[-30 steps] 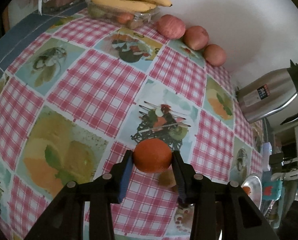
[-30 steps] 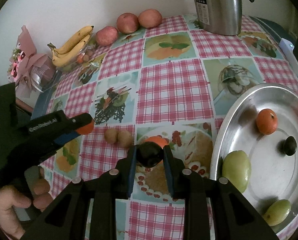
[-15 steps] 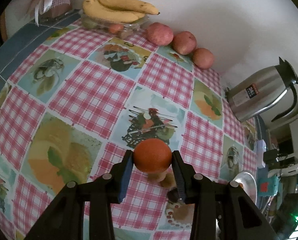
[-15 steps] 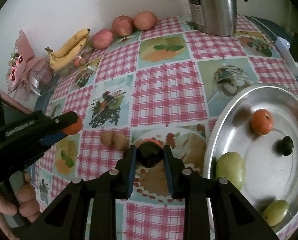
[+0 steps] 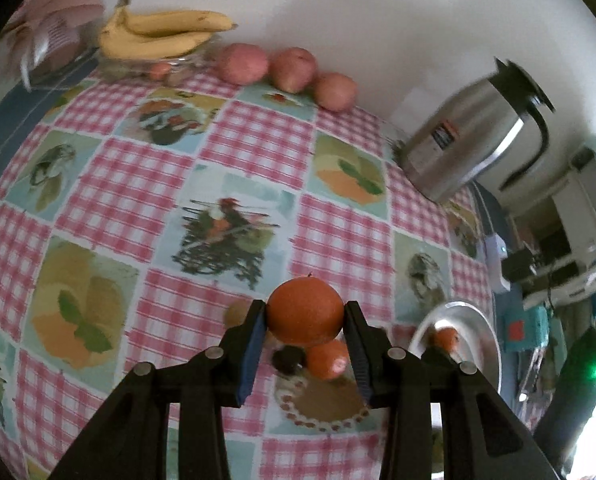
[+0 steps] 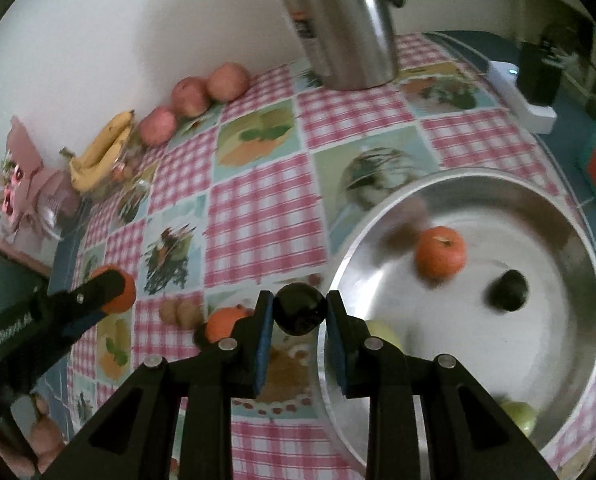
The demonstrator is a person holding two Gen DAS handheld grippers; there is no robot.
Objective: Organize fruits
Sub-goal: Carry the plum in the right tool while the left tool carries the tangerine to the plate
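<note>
My left gripper (image 5: 305, 320) is shut on an orange (image 5: 305, 312) and holds it above the checked tablecloth. Below it another orange (image 5: 328, 358) lies on the cloth. My right gripper (image 6: 300, 312) is shut on a dark round fruit (image 6: 300, 308) just left of the steel bowl's rim (image 6: 338, 272). Inside the bowl lie an orange (image 6: 440, 256), a dark fruit (image 6: 506, 290) and green fruits (image 6: 518, 416). In the right wrist view the left gripper (image 6: 109, 292) with its orange shows at the left; a loose orange (image 6: 223, 322) and two brown kiwis (image 6: 179, 312) lie between.
Bananas (image 5: 157, 36) and three red apples (image 5: 289, 68) line the back wall. A steel kettle (image 5: 470, 140) stands at the back right. A pink bouquet (image 6: 21, 184) sits at the far left corner, a white charger (image 6: 526, 92) at the right edge.
Both grippers have moved right toward the bowl with their fruits still held; the left one also rose. The bowl now fills more of the right wrist view.
</note>
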